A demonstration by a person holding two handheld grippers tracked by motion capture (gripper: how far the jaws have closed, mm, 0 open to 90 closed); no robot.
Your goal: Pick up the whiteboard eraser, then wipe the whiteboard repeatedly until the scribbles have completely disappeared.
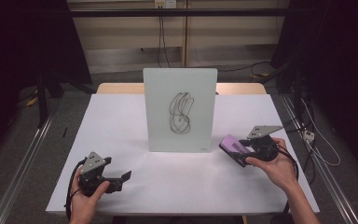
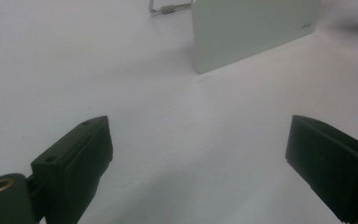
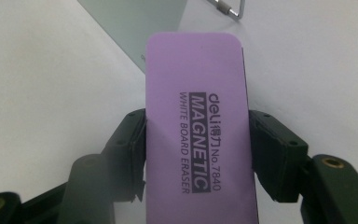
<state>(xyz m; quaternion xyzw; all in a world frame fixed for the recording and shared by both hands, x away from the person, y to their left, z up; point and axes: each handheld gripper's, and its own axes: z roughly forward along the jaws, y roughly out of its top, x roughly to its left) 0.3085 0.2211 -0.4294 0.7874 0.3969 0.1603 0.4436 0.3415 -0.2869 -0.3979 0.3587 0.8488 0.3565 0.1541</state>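
While the left gripper rests low on the white table near its front edge, its jaws stand wide apart with nothing between them. Past it, toward the middle, a small whiteboard stands upright, a black scribble on its face. Further right, the right gripper clamps a purple eraser across its narrow sides, just beside the board's lower right corner. The eraser looks light and fairly stiff, so this side grip should hold. The board seems thin and could tip if pushed hard. Bare table lies open around both hands.
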